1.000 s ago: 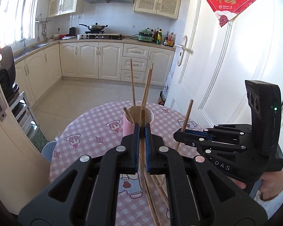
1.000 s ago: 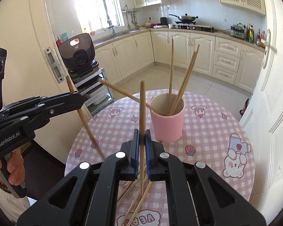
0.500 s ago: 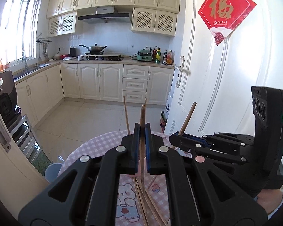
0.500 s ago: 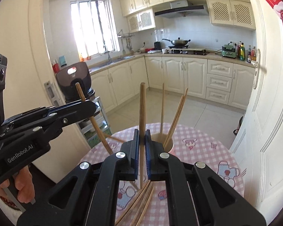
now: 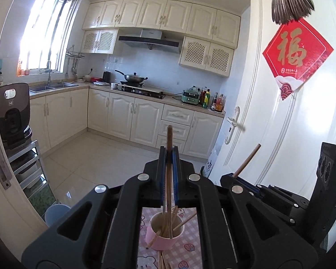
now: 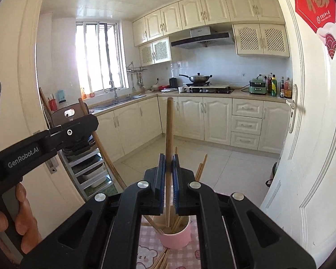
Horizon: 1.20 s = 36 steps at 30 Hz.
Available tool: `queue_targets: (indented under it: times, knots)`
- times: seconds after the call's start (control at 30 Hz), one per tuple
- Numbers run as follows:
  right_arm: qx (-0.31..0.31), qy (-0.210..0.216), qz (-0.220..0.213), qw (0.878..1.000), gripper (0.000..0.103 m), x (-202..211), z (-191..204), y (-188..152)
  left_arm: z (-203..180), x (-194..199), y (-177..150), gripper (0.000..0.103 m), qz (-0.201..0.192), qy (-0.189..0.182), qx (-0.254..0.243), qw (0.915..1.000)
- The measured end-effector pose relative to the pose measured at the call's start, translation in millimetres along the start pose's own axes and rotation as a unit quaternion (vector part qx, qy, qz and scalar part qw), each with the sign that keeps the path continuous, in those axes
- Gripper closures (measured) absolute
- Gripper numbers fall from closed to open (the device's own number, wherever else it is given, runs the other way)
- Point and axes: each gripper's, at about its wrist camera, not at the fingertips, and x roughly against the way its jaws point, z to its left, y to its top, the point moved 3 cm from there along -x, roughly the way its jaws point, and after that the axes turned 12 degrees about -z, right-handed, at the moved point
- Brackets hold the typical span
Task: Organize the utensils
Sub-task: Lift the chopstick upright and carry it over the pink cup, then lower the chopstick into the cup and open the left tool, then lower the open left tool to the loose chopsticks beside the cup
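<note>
**Two grippers, each holding one chopstick upright over a pink cup**

Nearest in the left wrist view, the left gripper (image 5: 168, 157) has its blue-padded jaws pressed together on a single wooden chopstick (image 5: 169, 179). The stick stands almost vertical: its blunt top rises above the jaws, and its lower end reaches down into the mouth of the pink cup (image 5: 163, 237) directly below. The cup sits on a pink checked tablecloth (image 5: 190, 251) and already holds several chopsticks leaning at mixed angles. More loose chopsticks (image 5: 162, 262) lie flat on the cloth just in front of the cup.

In the right wrist view, the right gripper (image 6: 168, 165) is likewise clamped on its own chopstick (image 6: 168, 157), also close to vertical, with the tip hanging at or just inside the cup's rim; which of the two cannot be told. The pink cup (image 6: 174, 237) lies straight below these jaws too.

The relation that matters: both sticks have their long axis running up and down, in line with the cup's opening, and both grippers hover directly above it, side by side. The left stick appears to sit deeper in the cup, so that hand looks nearer to letting go. A judgement: the next move is likely a simple release, and a tilted drop could knock the leaning sticks.

Beyond lie a tiled floor and cream kitchen cabinets.
</note>
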Motion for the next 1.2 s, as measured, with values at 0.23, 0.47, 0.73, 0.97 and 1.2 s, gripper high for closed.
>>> queue_targets:
  times: [0.23,0.47,0.73,0.97,1.2]
  knots:
    - [0.000,0.004,0.033,0.999,0.098,-17,-5,-31,12,-22,-28,0.097,0.029,0.006,0.014,0.9995]
    - [-0.011,0.005,0.066,0.998,0.098,-21,-13,-53,2,-29,-62,0.097,0.071,-0.016,-0.007,0.9973]
    - [-0.021,-0.008,0.098,0.995,0.098,-26,-19,-65,-9,-28,-79,0.097,0.094,-0.025,-0.041,0.9944]
    - [-0.029,-0.006,0.095,0.995,0.087,-11,-16,-62,-7,-14,-77,0.036,0.096,-0.038,-0.039,0.9939]
    - [-0.036,-0.006,0.077,0.996,0.070,15,-15,-53,-3,11,-71,0.029,0.083,-0.034,-0.038,0.9953]
